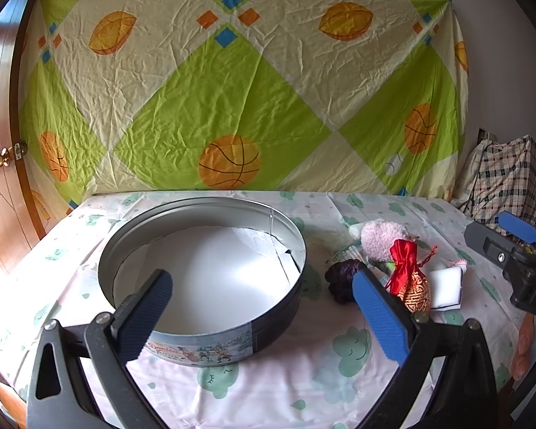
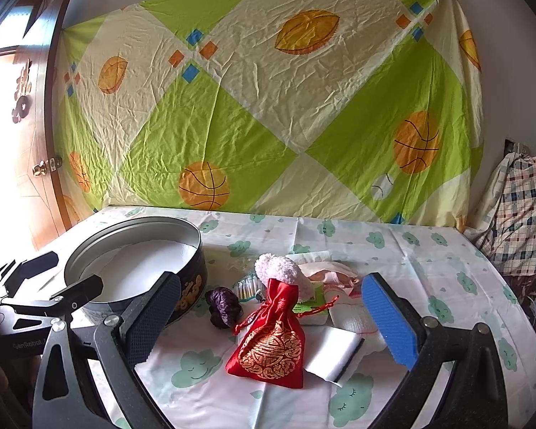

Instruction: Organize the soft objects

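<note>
"GenRobot" lettering on left gripper (image 2: 46, 296)

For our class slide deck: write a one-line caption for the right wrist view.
Open right gripper hovers over a red drawstring pouch beside an empty round tin.

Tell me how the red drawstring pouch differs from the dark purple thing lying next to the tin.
The red pouch is bright satin with gold embroidery; the purple bundle is dark, plain and crumpled. The red pouch looks clearly larger than the purple bundle. The red pouch has a cinched neck and a red cord; the purple bundle shows none. The purple bundle lies nearer the round tin. Both rest ungripped on the tablecloth.
</note>
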